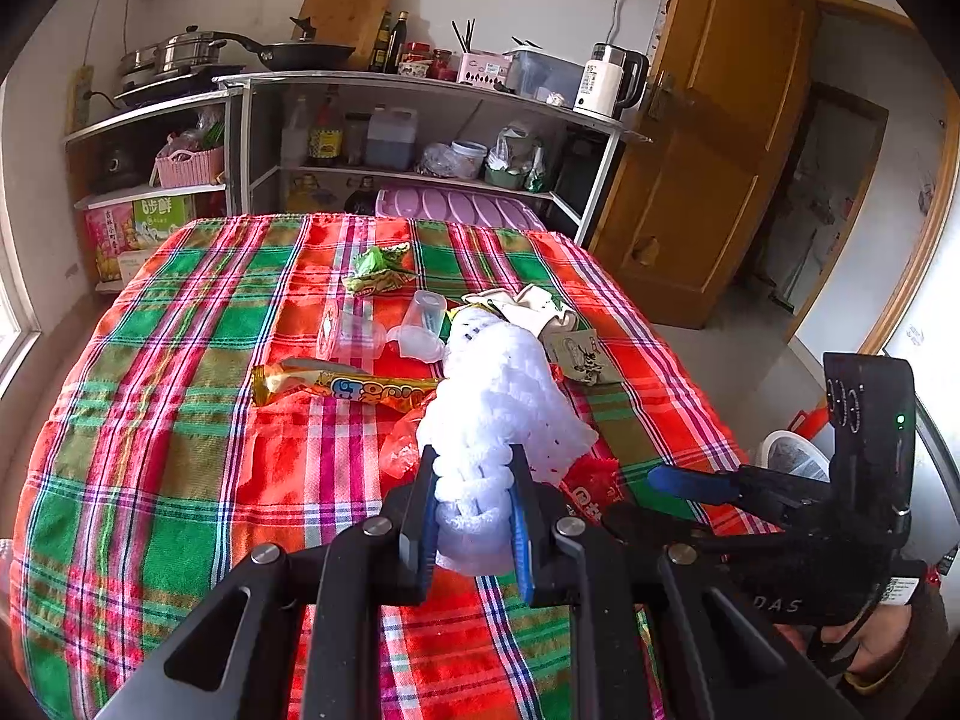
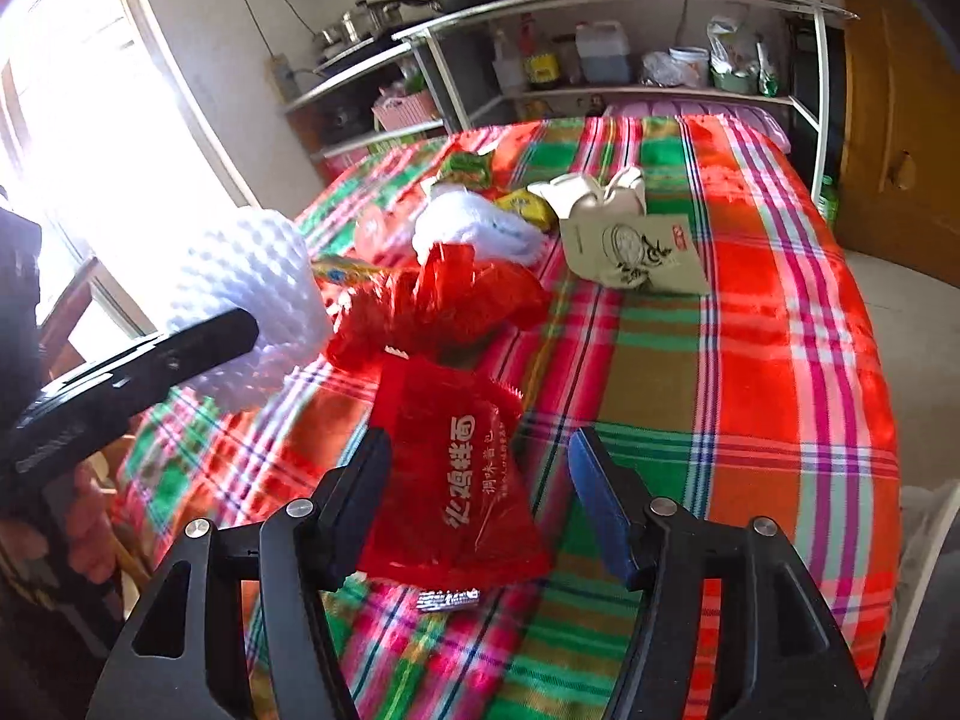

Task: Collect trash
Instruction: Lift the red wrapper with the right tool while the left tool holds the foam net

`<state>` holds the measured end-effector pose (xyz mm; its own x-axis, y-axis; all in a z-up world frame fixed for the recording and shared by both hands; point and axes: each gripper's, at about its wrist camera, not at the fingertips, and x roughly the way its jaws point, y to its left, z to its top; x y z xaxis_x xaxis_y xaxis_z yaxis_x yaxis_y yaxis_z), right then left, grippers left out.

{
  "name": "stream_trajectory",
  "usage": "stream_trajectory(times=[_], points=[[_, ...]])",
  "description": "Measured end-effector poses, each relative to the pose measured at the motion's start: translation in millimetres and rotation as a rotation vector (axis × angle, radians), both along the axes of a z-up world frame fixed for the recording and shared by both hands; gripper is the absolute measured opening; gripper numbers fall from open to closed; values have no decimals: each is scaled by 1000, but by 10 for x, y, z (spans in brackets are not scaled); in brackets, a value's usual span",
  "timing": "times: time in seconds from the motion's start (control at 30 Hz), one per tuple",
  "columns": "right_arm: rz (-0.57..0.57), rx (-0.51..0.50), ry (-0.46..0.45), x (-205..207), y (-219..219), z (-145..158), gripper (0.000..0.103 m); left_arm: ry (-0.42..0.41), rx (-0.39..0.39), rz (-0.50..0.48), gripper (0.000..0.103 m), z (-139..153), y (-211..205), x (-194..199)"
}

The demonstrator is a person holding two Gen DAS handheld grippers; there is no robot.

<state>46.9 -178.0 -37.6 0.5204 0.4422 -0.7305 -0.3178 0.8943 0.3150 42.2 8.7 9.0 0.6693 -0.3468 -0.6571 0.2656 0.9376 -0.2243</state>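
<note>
Left gripper [image 1: 474,516] pinches white foam netting [image 1: 498,396] between its pads, held above the plaid tablecloth [image 1: 180,360]. Right gripper [image 2: 480,498] has its fingers spread — a red noodle seasoning packet [image 2: 462,468] lies between them on the cloth, touching the left finger only. Further back on the table: yellow snack wrapper [image 1: 342,387], clear plastic cups [image 1: 384,330], crumpled paper box [image 2: 624,228].
</note>
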Motion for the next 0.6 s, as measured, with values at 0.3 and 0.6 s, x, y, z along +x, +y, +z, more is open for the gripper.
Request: stream_trajectory(times=[0.3,0.6], points=[[-3,-74,14,39,92,-132,21,16,-1,10,20,-70,32,54],[-11,-95,-64,-76,69,20,9,11,2,3,20,-50,-2,44]])
